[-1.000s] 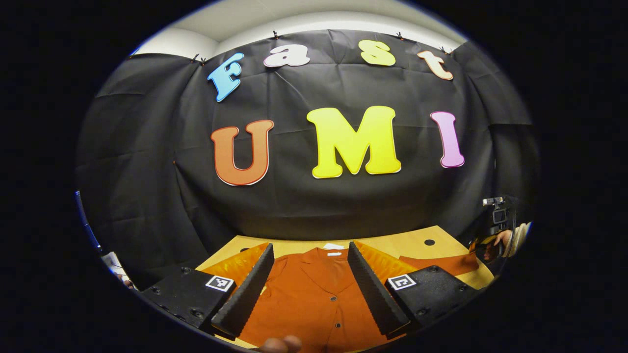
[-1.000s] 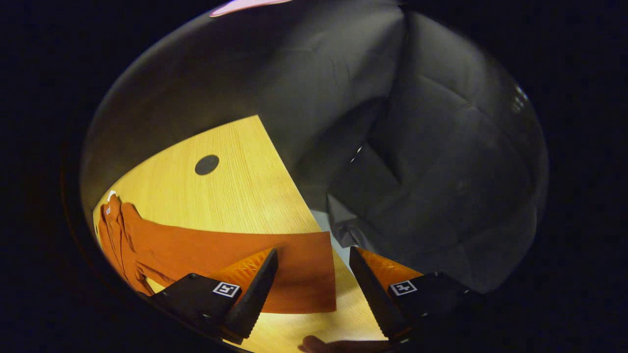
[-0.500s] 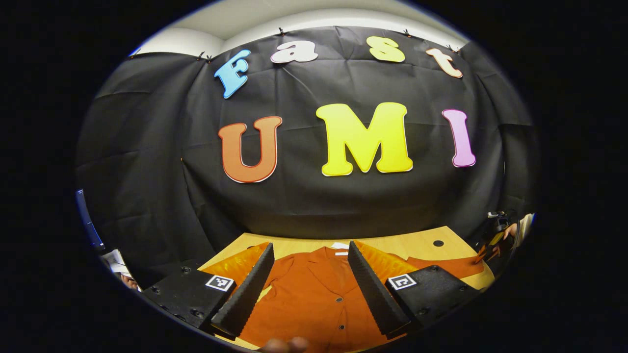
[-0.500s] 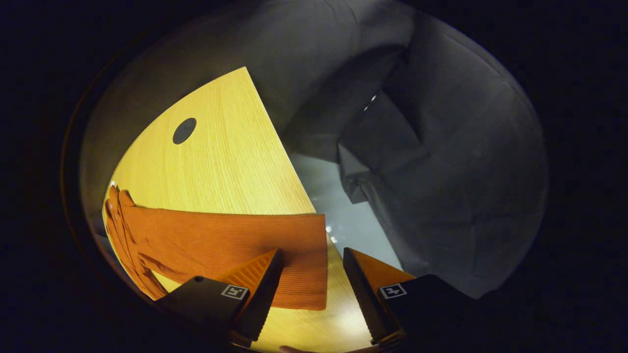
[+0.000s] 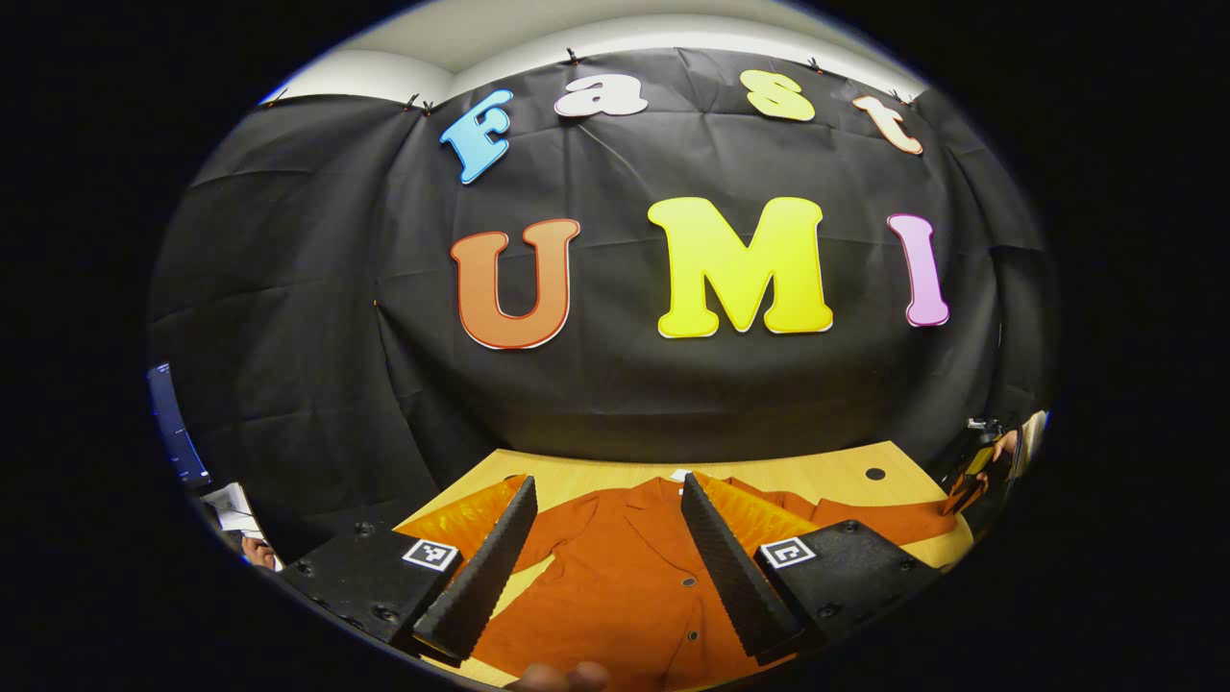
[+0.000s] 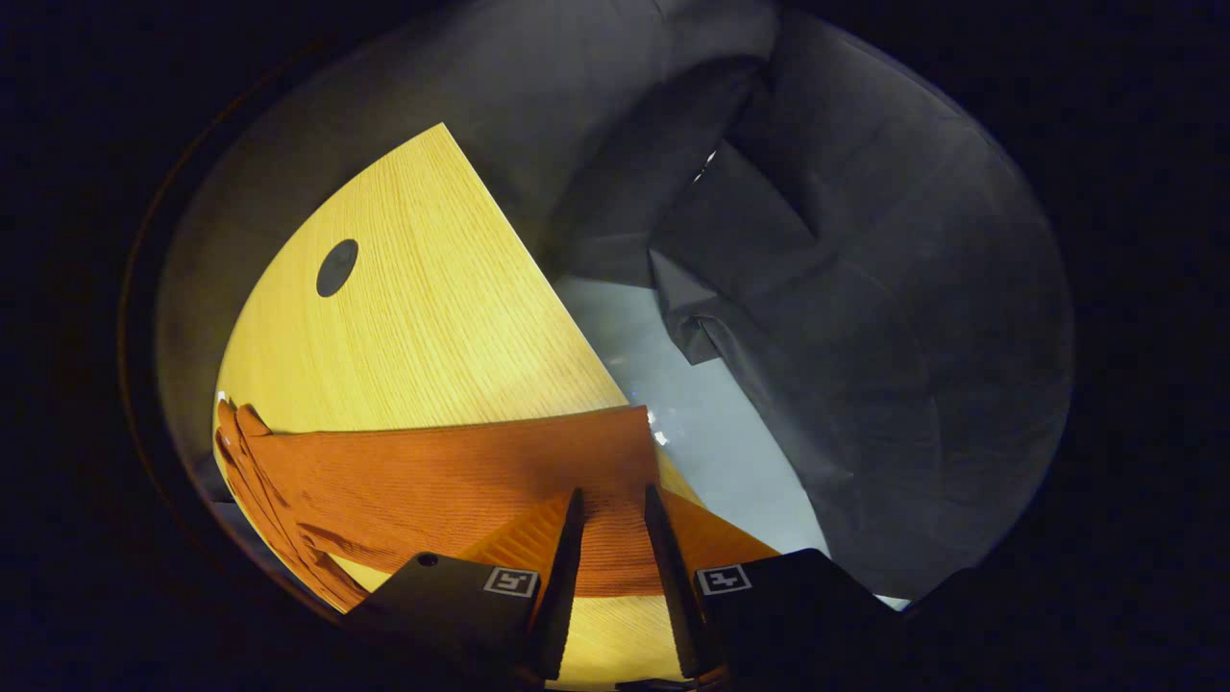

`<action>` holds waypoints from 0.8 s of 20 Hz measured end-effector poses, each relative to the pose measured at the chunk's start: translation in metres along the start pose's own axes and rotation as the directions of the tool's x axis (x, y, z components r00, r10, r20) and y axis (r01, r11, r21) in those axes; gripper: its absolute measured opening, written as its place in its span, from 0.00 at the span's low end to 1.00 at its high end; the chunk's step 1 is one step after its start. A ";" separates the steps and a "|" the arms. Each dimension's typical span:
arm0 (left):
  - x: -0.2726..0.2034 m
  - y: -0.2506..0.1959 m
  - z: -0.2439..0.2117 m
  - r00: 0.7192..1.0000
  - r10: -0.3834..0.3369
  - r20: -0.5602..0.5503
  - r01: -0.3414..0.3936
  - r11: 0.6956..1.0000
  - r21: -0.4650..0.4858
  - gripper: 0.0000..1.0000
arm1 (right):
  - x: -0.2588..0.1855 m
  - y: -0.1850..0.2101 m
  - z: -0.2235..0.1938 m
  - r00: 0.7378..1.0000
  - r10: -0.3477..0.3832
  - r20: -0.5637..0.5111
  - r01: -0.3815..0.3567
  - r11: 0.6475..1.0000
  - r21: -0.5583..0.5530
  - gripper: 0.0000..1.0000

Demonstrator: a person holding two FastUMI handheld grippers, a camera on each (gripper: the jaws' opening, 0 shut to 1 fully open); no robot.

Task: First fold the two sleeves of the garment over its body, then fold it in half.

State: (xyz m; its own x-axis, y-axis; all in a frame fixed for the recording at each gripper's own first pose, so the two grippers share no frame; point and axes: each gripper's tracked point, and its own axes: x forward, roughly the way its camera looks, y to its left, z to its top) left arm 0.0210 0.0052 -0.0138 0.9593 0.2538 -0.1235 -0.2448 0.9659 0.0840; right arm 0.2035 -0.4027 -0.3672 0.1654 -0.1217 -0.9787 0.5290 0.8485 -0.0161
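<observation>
First sleeve fold starting: right gripper (image 6: 612,524) fingers nearly together over cuff of rust-orange buttoned knit garment (image 5: 625,577) flat on light wooden table (image 6: 432,317), grip unconfirmed; left gripper (image 5: 605,557) fingers apart; next lift sleeve over body.

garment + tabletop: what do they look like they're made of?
Garment: looks like a fine ribbed knit, matte rust-orange; thin parallel ribs run along the sleeve, which lies limp and flat. Dark buttons down the front, material unclear.

Tabletop: light wood or wood-look laminate, smooth with a slight sheen; straight grain lines show. Veneer or solid wood, cannot tell.
</observation>
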 end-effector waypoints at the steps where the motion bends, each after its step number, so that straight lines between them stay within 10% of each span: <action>1: -0.002 0.004 0.002 1.000 0.001 0.002 -0.001 1.000 0.001 0.98 | -0.001 -0.006 -0.004 0.999 -0.035 -0.015 0.034 0.999 -0.028 0.45; 5: -0.006 0.020 -0.004 1.000 0.017 -0.006 -0.017 1.000 0.002 0.98 | 0.000 -0.015 -0.013 0.998 -0.032 -0.049 0.032 0.999 -0.011 0.45; 11: -0.009 0.026 -0.017 0.999 0.031 -0.040 -0.031 1.000 -0.006 0.98 | -0.006 0.017 -0.013 0.986 0.155 -0.061 -0.141 0.971 0.196 0.44; 16: -0.008 0.016 -0.016 0.999 -0.005 -0.036 0.005 1.000 0.008 0.98 | -0.010 0.002 -0.009 0.996 0.072 -0.056 -0.071 0.997 0.020 0.43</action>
State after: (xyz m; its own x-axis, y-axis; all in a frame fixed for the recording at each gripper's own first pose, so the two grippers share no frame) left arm 0.0067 0.0197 -0.0270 0.9548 0.2509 -0.1593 -0.2389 0.9668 0.0910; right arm 0.1953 -0.3954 -0.3591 0.1557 -0.0315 -0.9873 0.5323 0.8446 0.0570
